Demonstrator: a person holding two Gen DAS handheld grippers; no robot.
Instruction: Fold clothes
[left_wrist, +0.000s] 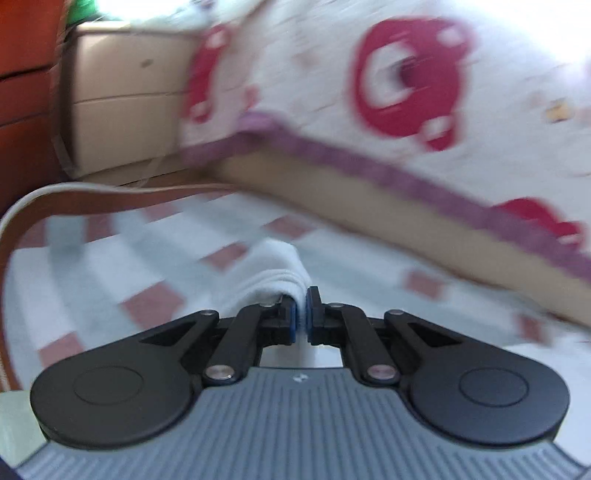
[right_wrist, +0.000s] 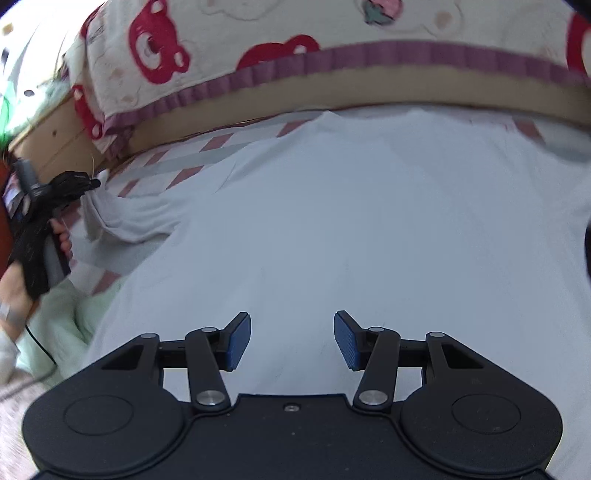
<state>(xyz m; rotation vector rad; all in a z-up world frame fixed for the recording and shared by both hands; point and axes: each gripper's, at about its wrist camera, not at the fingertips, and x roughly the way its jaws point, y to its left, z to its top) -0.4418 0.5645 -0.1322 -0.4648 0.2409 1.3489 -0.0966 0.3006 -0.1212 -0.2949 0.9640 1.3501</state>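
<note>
While the left gripper (left_wrist: 303, 310) pinches a bunched fold of the white shirt (right_wrist: 332, 221) tight between its blue-padded fingers (left_wrist: 291, 319), the right gripper (right_wrist: 292, 341) hovers low over the shirt with its fingers (right_wrist: 236, 341) spread wide and holding nothing. Most of the shirt lies spread on a checked sheet (left_wrist: 110, 266), beside a bear-print quilt (right_wrist: 295, 33) with a purple hem.

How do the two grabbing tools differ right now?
The left gripper is shut on a fold of the white garment, while the right gripper is open and holds nothing. The left one has lifted the cloth's edge off the checked sheet; the right one hangs over the garment's flat middle. Both have black fingers with blue pads.
</note>
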